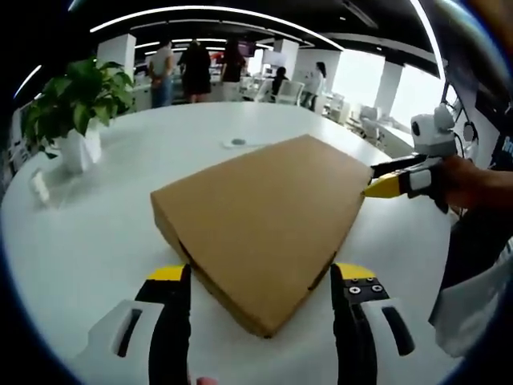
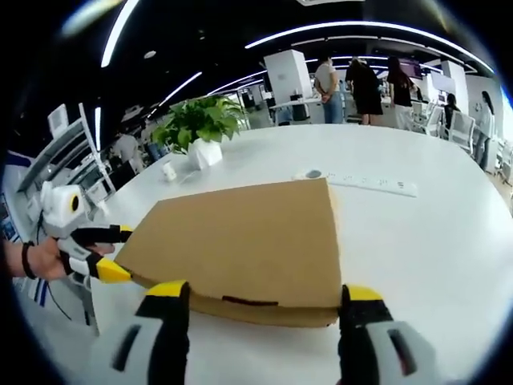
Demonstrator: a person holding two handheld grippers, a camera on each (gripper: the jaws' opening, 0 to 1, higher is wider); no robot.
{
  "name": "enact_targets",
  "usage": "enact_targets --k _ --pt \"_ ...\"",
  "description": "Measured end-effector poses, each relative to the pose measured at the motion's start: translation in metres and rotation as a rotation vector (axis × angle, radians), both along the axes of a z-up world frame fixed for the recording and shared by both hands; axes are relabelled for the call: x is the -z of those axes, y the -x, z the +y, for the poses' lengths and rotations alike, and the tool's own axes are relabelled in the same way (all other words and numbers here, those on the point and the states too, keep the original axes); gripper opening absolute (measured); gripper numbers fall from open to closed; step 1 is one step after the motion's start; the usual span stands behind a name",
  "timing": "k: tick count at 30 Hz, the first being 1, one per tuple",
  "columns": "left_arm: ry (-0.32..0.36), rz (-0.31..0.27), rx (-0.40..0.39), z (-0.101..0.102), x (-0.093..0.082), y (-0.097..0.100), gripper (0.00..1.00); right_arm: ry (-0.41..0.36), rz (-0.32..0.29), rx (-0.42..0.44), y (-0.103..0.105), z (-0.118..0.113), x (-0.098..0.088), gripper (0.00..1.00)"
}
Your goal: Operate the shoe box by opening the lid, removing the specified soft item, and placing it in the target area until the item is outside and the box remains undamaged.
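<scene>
The shoe box (image 1: 268,220) lies closed on the white table (image 1: 96,241), lid flat, filling the centre of the left gripper view. The left gripper (image 1: 263,309) stands released, its jaws spread wide astride the near corner of the box without touching it. In the right gripper view the right gripper (image 2: 266,309) is likewise released, jaws wide apart just before the box's long front edge. The soft item is inside and cannot be seen.

The step in hand looks to be opening the lid. To do it well, I judge one gripper should steady the base while the other catches the lid's edge and lifts it slowly and evenly, so the cardboard does not crease or tear.

A potted plant (image 1: 76,108) stands at ten o'clock, well apart from the box, and a small round disc (image 1: 235,143) lies on the table at twelve o'clock beyond it. Neither blocks the lid. People (image 1: 195,68) stand far behind.
</scene>
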State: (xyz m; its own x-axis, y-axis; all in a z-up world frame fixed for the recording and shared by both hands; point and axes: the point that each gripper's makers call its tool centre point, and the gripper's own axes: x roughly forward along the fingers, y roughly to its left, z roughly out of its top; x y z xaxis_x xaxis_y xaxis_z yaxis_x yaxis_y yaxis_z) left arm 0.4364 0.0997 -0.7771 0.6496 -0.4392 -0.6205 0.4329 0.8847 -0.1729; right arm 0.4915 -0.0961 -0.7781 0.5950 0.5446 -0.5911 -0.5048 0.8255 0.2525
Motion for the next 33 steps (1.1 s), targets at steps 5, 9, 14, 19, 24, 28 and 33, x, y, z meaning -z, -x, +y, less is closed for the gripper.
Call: enact_targets --k 5,9,14,19,24,28,33 --pt "-0.002 0.002 0.007 0.0 0.0 0.0 0.72 0.006 0.012 0.035 -0.001 0.001 -0.001 0.75" --pt "-0.014 -0.007 0.016 -0.001 0.0 0.002 0.71 0.009 0.003 0.044 0.001 0.001 -0.003 0.75" --pt "-0.019 -0.008 0.02 0.003 -0.002 0.005 0.69 0.012 0.0 0.046 0.007 0.008 -0.005 0.75" --pt "-0.016 -0.005 0.023 0.01 -0.003 0.009 0.68 0.011 0.001 0.038 0.011 0.015 -0.006 0.74" --pt "-0.026 -0.002 0.016 0.02 -0.004 0.015 0.68 0.009 0.003 0.021 0.015 0.027 -0.005 0.72" --pt "-0.036 0.007 0.005 0.034 -0.004 0.018 0.69 0.014 0.018 -0.006 0.016 0.04 -0.004 0.72" --pt "-0.043 0.019 -0.006 0.051 -0.005 0.028 0.69 0.012 0.019 -0.026 0.023 0.058 -0.003 0.71"
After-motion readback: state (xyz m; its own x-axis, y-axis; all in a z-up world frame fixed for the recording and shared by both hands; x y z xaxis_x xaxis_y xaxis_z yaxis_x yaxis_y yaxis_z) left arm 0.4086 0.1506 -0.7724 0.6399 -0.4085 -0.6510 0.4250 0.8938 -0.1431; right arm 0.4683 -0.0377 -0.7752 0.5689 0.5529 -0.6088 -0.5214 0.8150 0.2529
